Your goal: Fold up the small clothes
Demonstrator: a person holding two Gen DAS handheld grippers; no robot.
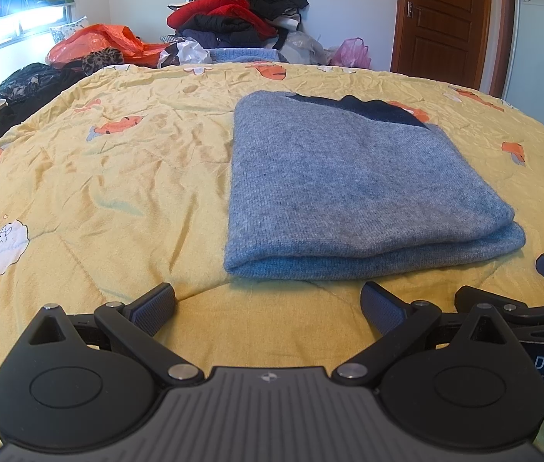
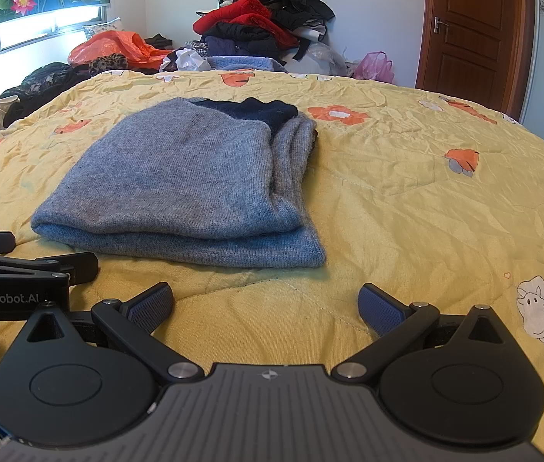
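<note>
Left tongs (image 1: 268,308): held low and level over the bed, pointing at the sweater's near fold; fingers spread wide, gripping nothing, pads clear of the cloth.
Right tongs (image 2: 266,306): same low, level pose just beside the left ones; fingers spread wide, empty, short of the sweater's near edge.
Sweater (image 1: 348,177): grey-blue knit, soft and fuzzy, folded into a thick rectangle with rounded layered edges; a dark navy part shows at its far end. It lies on the bed, just ahead of both tongs.
Bed (image 1: 98,192): yellow quilted cover, wrinkled, printed with sheep and orange flowers.
Clothes pile (image 1: 241,7): red, black and dark garments heaped beyond the bed's far edge.
</note>
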